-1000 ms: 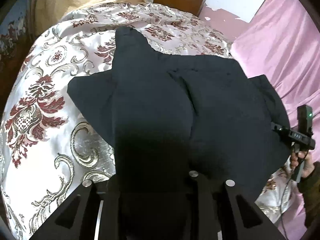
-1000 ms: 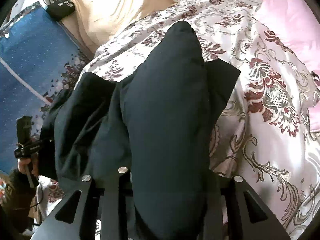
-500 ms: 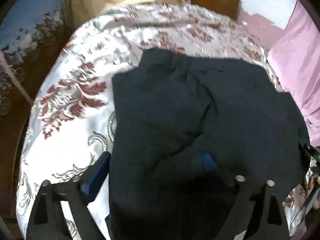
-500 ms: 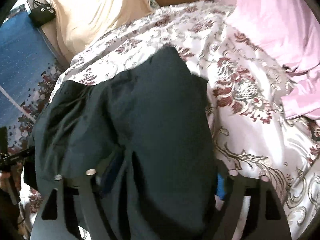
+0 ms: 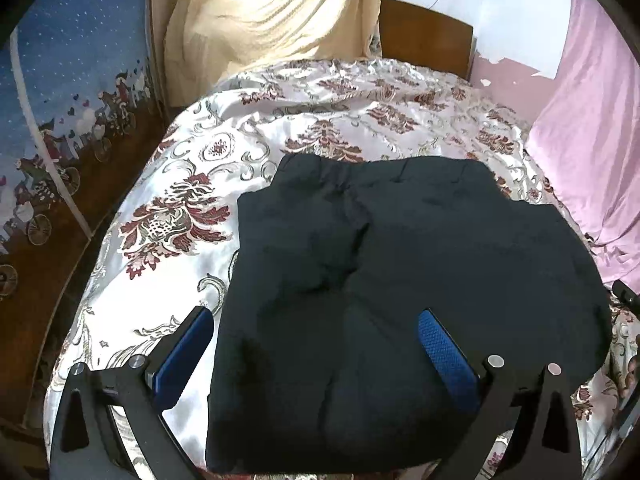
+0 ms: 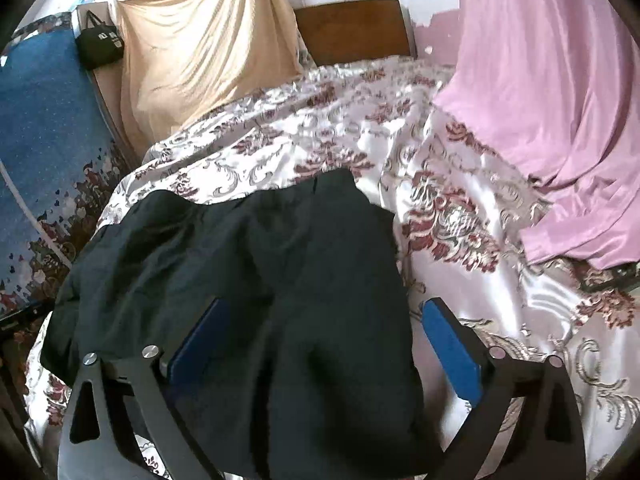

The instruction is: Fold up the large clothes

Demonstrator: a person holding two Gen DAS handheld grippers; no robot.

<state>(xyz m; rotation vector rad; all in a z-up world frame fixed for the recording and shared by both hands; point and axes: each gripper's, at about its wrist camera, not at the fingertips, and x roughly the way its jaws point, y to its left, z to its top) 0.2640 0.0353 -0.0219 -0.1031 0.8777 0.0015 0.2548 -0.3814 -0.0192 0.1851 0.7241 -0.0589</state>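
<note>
Black garment (image 5: 400, 264) lay folded, slightly rumpled, on the floral bedspread (image 5: 192, 184); left gripper (image 5: 316, 332) and right gripper (image 6: 324, 320) both gaped wide, holding nothing.

Left gripper (image 5: 312, 334): two matte black plastic fingers (image 5: 520, 412) w/ triangular cut-outs are seen, each lined w/ a blue textured pad (image 5: 446, 354). Silver round screw heads (image 5: 496, 360) are set in pairs near each finger's base.

Right gripper (image 6: 326, 324): same build is shown, w/ black skeletal fingers (image 6: 116, 408), blue pads (image 6: 452, 344) on the inner faces, paired silver screws (image 6: 151, 351) beside the pads. No markings are legible on either frame.
</note>
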